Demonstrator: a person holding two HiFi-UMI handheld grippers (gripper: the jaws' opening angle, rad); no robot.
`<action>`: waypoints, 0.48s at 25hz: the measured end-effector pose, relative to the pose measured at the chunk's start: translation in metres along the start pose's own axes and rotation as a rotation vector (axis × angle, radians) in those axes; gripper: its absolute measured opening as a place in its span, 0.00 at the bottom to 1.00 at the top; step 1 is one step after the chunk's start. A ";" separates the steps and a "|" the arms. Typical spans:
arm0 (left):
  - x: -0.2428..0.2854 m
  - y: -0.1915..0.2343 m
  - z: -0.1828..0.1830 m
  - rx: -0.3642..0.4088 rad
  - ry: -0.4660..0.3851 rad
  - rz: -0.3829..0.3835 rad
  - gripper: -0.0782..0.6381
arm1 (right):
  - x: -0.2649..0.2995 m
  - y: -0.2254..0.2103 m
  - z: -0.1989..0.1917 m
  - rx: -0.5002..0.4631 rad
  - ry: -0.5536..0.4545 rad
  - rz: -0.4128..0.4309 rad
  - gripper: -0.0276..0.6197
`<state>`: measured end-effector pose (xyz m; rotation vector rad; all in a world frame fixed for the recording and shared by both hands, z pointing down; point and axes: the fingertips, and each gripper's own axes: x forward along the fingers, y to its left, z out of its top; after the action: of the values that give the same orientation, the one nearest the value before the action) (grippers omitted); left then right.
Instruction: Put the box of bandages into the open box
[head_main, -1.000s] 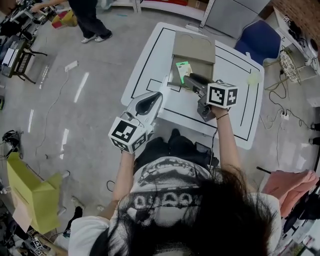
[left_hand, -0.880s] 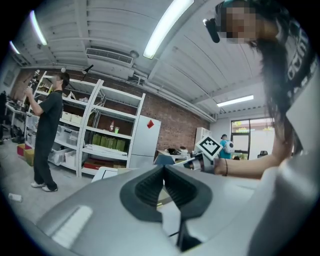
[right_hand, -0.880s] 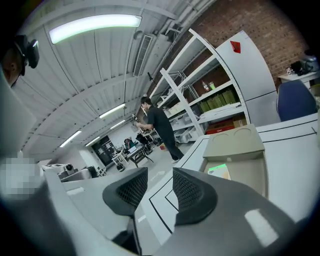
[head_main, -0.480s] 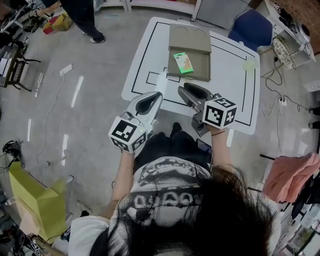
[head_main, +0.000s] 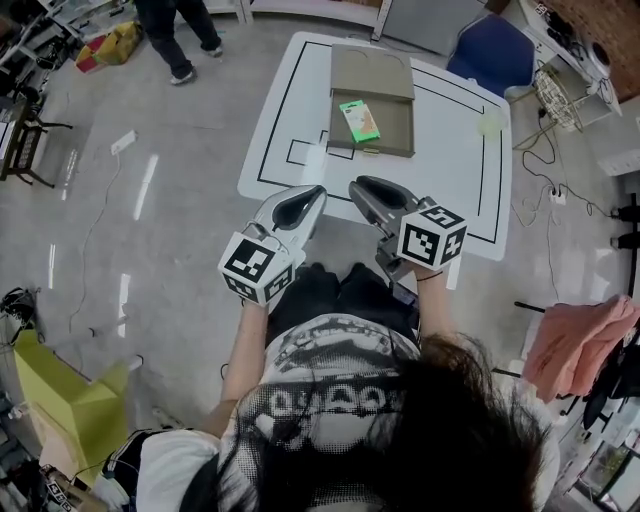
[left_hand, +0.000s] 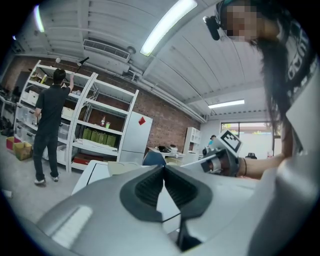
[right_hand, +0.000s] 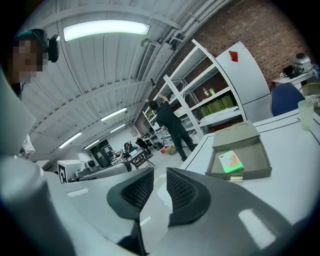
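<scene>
The green bandage box (head_main: 359, 120) lies flat inside the open cardboard box (head_main: 392, 150) at the far side of the white table (head_main: 450, 170). It also shows in the right gripper view, bandage box (right_hand: 229, 162) in the open box (right_hand: 261, 161). My right gripper (head_main: 355, 186) hangs over the table's near edge, well short of the box. Its jaws have just been closing; a narrow gap remains (right_hand: 160, 172) with nothing in it. My left gripper (head_main: 317, 191) sits beside it, pads touching (left_hand: 164, 167), empty.
A pale cup (head_main: 490, 122) stands on the table's right side. A blue chair (head_main: 490, 50) is behind the table. A person (head_main: 180, 30) stands far left by white shelves (left_hand: 100, 130). A yellow box (head_main: 60, 400) sits on the floor, pink cloth (head_main: 580, 340) at right.
My right gripper has drawn back from the open box to the table's near edge, beside the left one. The bandage box stays lying in the open box.
</scene>
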<state>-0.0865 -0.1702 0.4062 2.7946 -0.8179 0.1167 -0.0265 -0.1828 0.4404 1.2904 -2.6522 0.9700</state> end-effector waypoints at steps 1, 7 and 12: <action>0.001 -0.001 0.000 0.000 0.000 0.000 0.11 | -0.001 0.000 0.000 -0.004 0.001 0.001 0.16; 0.016 -0.009 0.003 0.008 0.005 0.003 0.11 | -0.014 -0.008 0.004 -0.004 -0.012 0.006 0.12; 0.035 -0.029 0.004 0.010 0.010 0.005 0.11 | -0.036 -0.016 0.007 0.002 -0.026 0.020 0.10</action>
<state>-0.0413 -0.1656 0.4019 2.7994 -0.8244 0.1366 0.0100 -0.1691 0.4325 1.2880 -2.6888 0.9651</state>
